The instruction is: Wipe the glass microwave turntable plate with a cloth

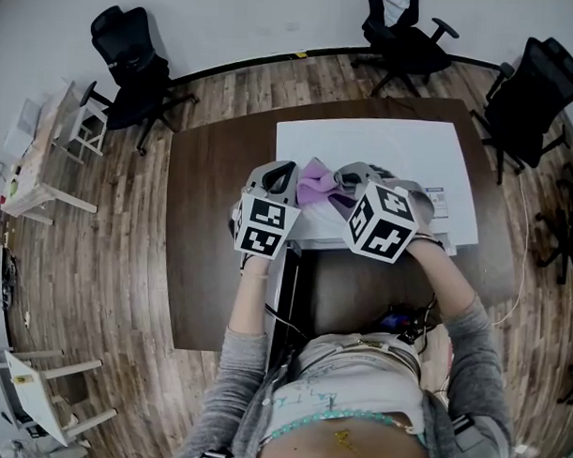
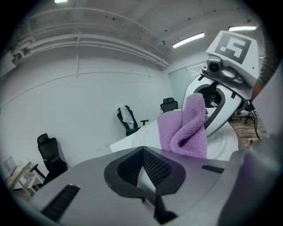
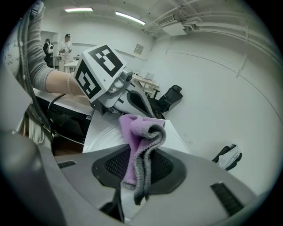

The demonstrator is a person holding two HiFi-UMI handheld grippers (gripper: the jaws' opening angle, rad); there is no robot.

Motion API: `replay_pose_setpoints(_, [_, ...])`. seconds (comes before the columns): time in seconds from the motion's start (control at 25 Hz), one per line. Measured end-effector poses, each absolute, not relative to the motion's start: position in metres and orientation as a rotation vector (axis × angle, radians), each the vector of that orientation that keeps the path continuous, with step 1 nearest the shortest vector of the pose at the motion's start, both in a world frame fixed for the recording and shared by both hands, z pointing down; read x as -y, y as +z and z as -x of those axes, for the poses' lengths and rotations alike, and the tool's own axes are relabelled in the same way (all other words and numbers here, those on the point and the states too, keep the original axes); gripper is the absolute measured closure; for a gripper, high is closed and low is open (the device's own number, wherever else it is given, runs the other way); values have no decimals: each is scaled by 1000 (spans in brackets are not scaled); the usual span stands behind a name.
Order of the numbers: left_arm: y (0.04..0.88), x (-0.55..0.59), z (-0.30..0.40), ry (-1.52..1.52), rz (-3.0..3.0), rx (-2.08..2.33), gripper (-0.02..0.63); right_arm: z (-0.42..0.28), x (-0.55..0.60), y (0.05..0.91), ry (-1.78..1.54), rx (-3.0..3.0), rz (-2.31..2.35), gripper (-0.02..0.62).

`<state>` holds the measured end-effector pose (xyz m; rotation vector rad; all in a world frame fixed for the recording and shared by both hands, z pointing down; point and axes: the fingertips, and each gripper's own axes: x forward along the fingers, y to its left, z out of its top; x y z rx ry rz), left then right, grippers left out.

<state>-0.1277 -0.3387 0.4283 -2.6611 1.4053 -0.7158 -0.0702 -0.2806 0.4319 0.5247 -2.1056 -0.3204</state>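
The glass turntable plate [image 2: 223,141] is a pale clear disc held up off the table, tilted. My left gripper [image 2: 142,151] is shut on its rim, and a thin edge of the plate shows between the jaws. A purple cloth [image 3: 135,132] with a grey underside is bunched up. My right gripper [image 3: 136,152] is shut on it and holds it against the plate [image 3: 104,137]. In the head view the cloth [image 1: 314,184] sits between the left gripper [image 1: 274,181] and the right gripper [image 1: 352,179]. The grippers hide most of the plate there.
A white mat [image 1: 411,153] covers the far right part of the brown table [image 1: 213,174]. A black box-shaped appliance [image 3: 66,119] stands near the person. Black office chairs [image 1: 132,72] [image 1: 401,35] [image 1: 535,91] ring the table. People [image 3: 66,44] stand far off.
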Motion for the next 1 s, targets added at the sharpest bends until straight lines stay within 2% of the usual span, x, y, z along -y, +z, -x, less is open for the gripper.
replay_pose_setpoints(1.0, [429, 339, 128, -696, 2665, -1396, 595, 70, 360, 429, -326, 2103, -653, 479])
